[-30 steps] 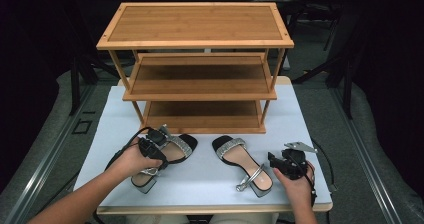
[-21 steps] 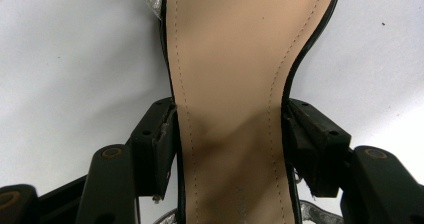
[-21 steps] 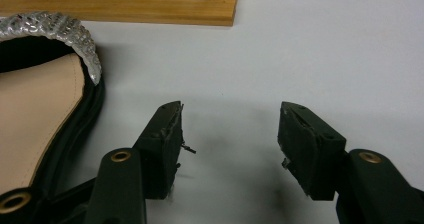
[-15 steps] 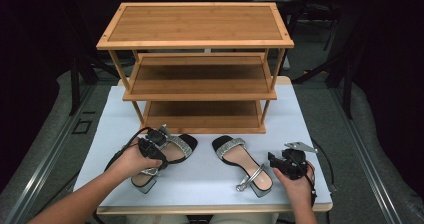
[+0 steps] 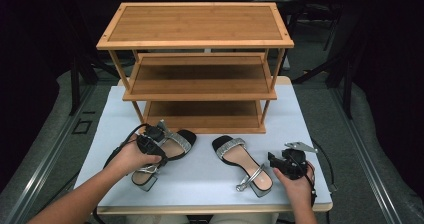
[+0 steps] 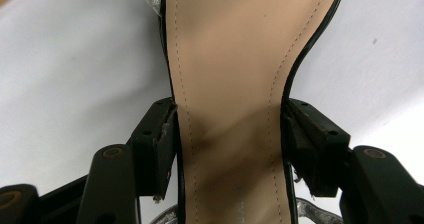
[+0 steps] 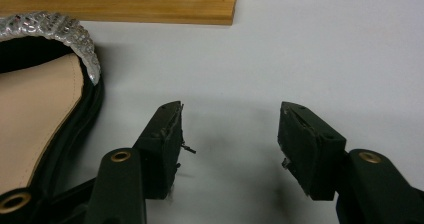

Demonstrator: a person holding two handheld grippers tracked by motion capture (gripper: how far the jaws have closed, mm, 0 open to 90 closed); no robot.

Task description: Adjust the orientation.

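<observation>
On the white table top (image 5: 310, 114), in front of the wooden shoe rack (image 5: 197, 69), we note two sandals lying side by side, well apart. The left sandal (image 5: 170, 146) sits at the left, toe toward the rack's bottom shelf; the left gripper (image 5: 150, 144) is down on it. In the left gripper view the jaws flank the narrow waist of the tan insole (image 6: 230, 84) — both pads sit against its black edges, so we read this as a grasp across the sole of the left sandal. The right sandal (image 5: 240, 161) lies at centre right, silver toe strap toward the rack, block heel toward the near edge. The right gripper (image 5: 277, 161) rests just beside its heel end, jaws spread with bare table between them — released, touching nothing. In the right gripper view the sandal's strap (image 7: 55, 29) shows at the left, apart from the jaws
</observation>
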